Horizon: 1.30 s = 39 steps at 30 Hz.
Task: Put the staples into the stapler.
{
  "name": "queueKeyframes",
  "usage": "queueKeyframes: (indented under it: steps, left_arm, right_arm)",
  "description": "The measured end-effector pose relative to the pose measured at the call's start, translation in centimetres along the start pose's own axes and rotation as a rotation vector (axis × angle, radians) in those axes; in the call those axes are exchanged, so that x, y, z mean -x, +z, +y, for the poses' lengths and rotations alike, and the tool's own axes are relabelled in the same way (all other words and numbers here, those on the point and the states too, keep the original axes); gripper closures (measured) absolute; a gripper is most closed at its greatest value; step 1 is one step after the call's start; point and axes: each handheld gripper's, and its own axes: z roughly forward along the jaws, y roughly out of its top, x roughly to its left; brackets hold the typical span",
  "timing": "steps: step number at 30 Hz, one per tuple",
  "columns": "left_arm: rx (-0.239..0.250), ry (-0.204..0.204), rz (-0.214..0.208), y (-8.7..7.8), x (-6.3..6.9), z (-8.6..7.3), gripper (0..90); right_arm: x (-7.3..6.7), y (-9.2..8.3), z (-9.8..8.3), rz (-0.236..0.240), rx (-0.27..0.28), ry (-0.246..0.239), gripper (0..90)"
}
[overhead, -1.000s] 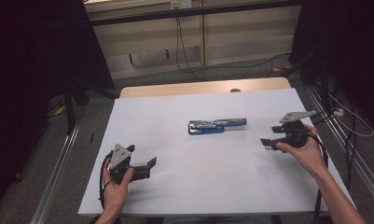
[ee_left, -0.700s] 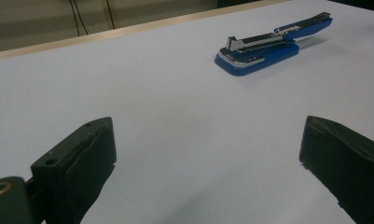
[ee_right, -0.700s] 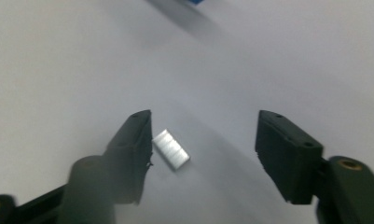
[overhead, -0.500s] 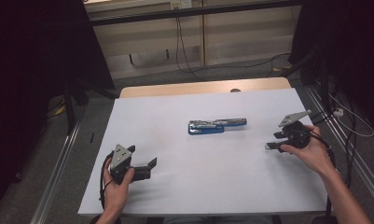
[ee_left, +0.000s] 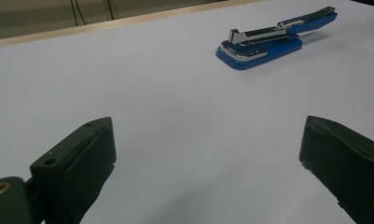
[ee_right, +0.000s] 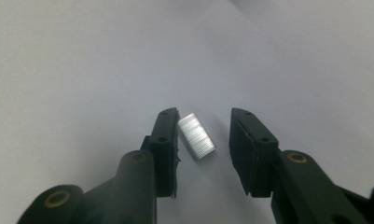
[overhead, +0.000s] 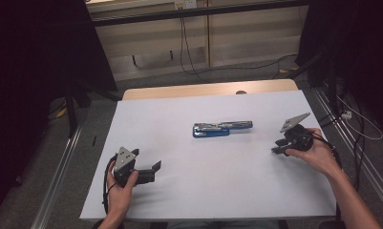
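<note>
Nearest the person, the left gripper (overhead: pixel 153 172) rests on the white table (overhead: pixel 179 200) with its jaws spread wide and nothing between them, well short and to the left of the blue stapler (overhead: pixel 221 128). To the stapler's right, the right gripper (ee_right: pixel 204 140) has just been closing its jaws around a silver strip of staples (ee_right: pixel 197 136), which lies flat between them; one corner sits against one pad (ee_right: pixel 167 135) and a gap remains on the other side. The stapler itself lies opened out near the table's middle, farther from the person than both grippers.

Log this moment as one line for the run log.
right gripper: jaws just closing around silver staple strip, not clamped | left gripper: open, idle | blue metal stapler: lying open mid-table
</note>
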Motion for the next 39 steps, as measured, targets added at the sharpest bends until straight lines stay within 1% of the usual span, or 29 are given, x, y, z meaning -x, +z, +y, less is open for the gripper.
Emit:
queueKeyframes:
  steps: [1,2,3,5,9,12,16,17,18,19,21,23,25,31,36,39]
  left_arm:
    - [0.003,-0.009,-0.005,0.01,-0.05,-0.01,3.8]
    - [0.001,-0.021,-0.015,0.00,-0.16,-0.03,3.8]
    - [0.005,-0.032,-0.014,0.03,-0.18,-0.06,3.8]
    - [0.003,-0.029,-0.006,0.04,-0.20,-0.09,3.9]
    - [0.006,-0.024,-0.009,-0.03,-0.28,-0.06,3.9]
    - [0.010,-0.028,-0.008,-0.05,-0.24,-0.06,3.9]
    - [0.011,-0.019,-0.012,-0.07,-0.18,-0.02,3.9]
    - [0.010,-0.018,-0.011,-0.08,-0.16,-0.01,3.9]
    - [0.012,-0.018,-0.013,-0.08,-0.14,-0.01,3.9]
    - [0.013,-0.016,-0.013,-0.08,-0.13,-0.01,3.9]
    - [0.014,-0.014,-0.013,-0.11,-0.10,0.00,3.9]
    - [0.012,-0.008,-0.013,-0.14,-0.12,0.01,3.9]
    - [0.014,-0.010,-0.014,-0.11,-0.07,0.02,3.9]
    - [0.013,-0.003,-0.014,-0.13,-0.04,0.05,3.9]
    - [0.012,-0.001,-0.015,-0.12,-0.04,0.04,3.9]
    - [0.013,-0.002,-0.015,-0.14,-0.07,0.03,3.9]
  right_arm:
    - [0.03,0.11,-0.01,0.000,0.002,-0.003,64.6]
    - [0.04,0.18,-0.01,-0.002,-0.008,-0.007,65.1]
    - [0.07,0.29,-0.03,0.001,-0.010,-0.014,65.1]
    - [0.10,0.46,-0.04,0.006,-0.015,-0.011,65.6]
    - [0.11,0.59,0.01,0.028,-0.020,-0.005,69.6]
    - [0.10,0.62,0.04,0.027,-0.022,-0.002,69.8]
    - [0.06,0.62,0.09,0.030,-0.029,0.009,71.3]
    - [0.04,0.63,0.12,0.030,-0.031,0.009,72.6]
    - [0.00,0.62,0.14,0.037,-0.035,0.011,78.5]
    - [-0.07,0.62,0.17,0.046,-0.039,0.013,78.8]
    - [-0.07,0.65,0.22,0.043,-0.041,0.007,78.8]
    - [-0.11,0.63,0.20,0.046,-0.042,0.015,78.8]
    - [-0.10,0.66,0.23,0.040,-0.042,0.009,78.8]
    - [-0.29,0.64,0.30,0.030,-0.047,0.013,79.2]
    - [-0.34,0.66,0.33,0.019,-0.039,0.009,79.4]
    - [-0.35,0.62,0.31,0.014,-0.034,0.016,79.4]
